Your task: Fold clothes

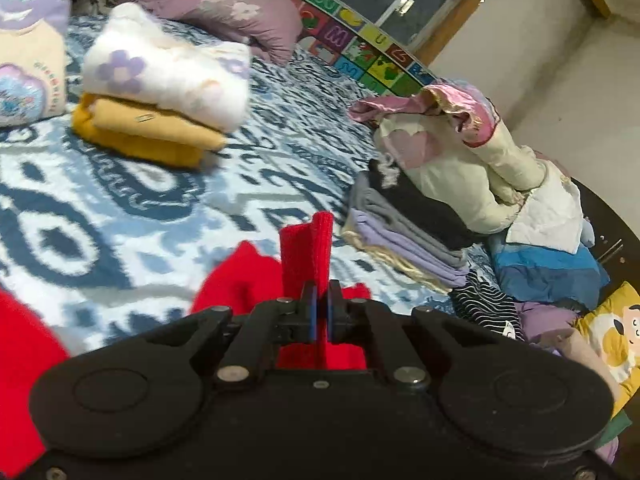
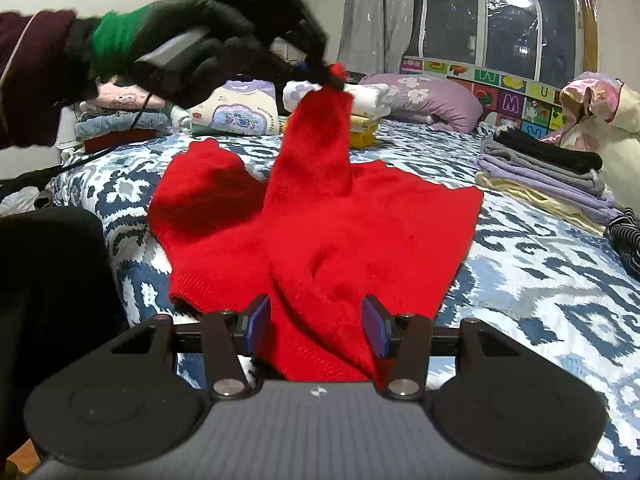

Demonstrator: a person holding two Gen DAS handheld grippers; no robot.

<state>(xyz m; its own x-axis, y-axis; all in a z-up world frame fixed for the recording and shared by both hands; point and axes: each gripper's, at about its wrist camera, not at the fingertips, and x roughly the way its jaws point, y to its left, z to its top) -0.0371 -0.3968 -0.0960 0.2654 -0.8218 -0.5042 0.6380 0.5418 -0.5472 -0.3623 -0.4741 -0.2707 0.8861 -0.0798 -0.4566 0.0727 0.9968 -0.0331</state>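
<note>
A red sweater (image 2: 320,224) lies spread on the blue-and-white patterned bed (image 2: 540,288). My left gripper (image 1: 322,292) is shut on the sweater's red cuff (image 1: 308,248), which sticks up past its pads. In the right wrist view a black-gloved hand (image 2: 208,52) holds that left gripper (image 2: 330,74) high, and the sleeve hangs from it as a raised column. My right gripper (image 2: 316,324) sits low at the near hem. Its jaws stand apart, with a ridge of red cloth lying between the blue pads (image 2: 260,320); both pad faces still show.
A white floral garment on a yellow one (image 1: 160,96) sits folded at the far left. A stack of purple, grey and black clothes (image 1: 404,232) and an unfolded cream and pink heap (image 1: 460,148) lie on the right. A purple pillow (image 1: 228,4) rests by the window.
</note>
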